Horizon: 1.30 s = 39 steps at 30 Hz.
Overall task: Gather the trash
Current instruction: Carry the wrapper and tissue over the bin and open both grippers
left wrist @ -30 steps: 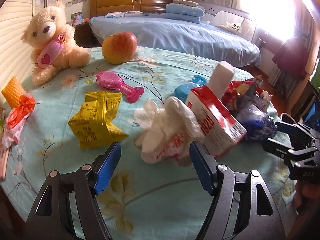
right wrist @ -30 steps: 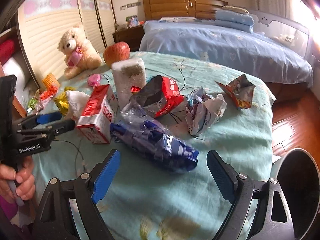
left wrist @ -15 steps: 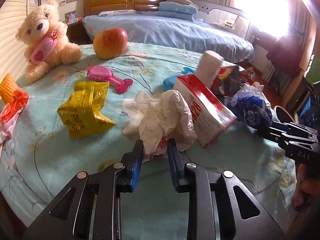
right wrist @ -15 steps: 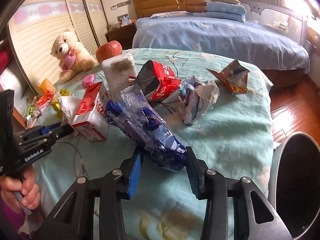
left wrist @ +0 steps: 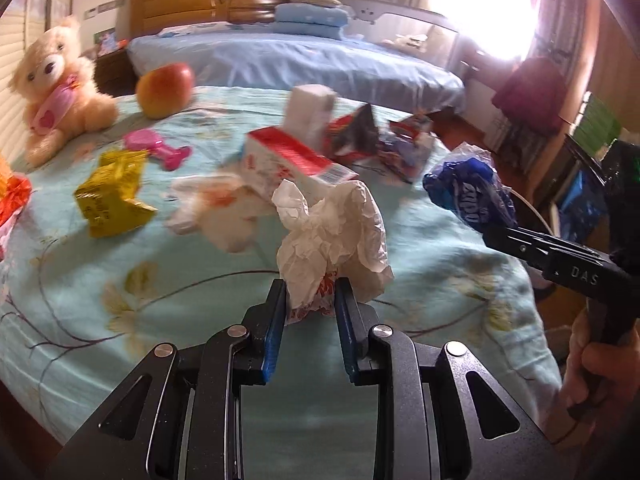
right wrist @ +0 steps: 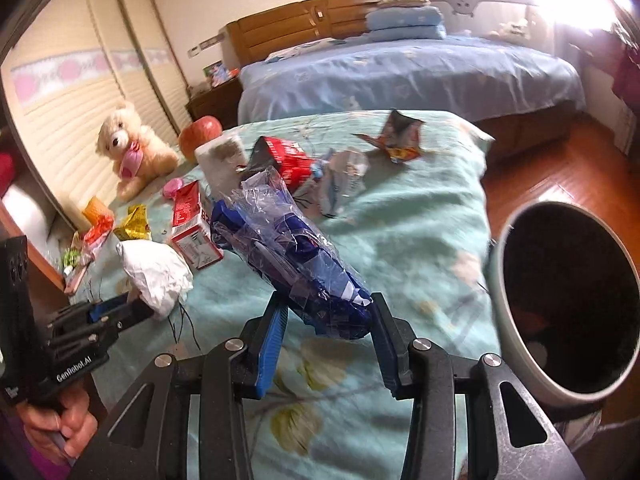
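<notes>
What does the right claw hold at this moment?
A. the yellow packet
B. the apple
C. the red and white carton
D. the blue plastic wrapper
D: the right claw is shut on the blue plastic wrapper, lifted above the table beside the dark bin.

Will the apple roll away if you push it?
Probably. The apple looks round and sits loose on the soft bedspread, touching nothing, so a nudge could roll it. The cloth may slow it. It looks solid, so likely heavy for its size.
</notes>
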{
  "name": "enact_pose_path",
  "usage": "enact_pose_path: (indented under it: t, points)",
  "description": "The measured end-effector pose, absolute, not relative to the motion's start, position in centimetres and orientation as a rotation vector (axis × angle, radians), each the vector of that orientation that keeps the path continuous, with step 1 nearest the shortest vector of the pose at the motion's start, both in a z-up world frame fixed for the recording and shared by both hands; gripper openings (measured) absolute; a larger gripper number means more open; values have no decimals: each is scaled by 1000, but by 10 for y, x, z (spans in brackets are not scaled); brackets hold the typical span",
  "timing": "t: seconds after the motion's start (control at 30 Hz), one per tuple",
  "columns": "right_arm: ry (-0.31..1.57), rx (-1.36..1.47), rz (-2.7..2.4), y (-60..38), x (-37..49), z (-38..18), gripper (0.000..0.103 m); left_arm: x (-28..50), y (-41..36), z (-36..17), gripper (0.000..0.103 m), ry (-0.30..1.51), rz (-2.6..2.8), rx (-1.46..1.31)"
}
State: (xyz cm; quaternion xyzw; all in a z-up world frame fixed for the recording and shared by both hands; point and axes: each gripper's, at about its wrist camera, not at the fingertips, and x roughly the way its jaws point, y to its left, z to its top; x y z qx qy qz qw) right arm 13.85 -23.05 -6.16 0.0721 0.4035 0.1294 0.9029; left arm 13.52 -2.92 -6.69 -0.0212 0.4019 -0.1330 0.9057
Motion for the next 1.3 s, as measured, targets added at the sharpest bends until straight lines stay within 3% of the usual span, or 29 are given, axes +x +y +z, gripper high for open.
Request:
enact_pose_path:
  t: [1.3]
  points:
    - [789, 265, -123, -368, 85, -61, 42, 146, -198, -56, 23, 809, -568, 114]
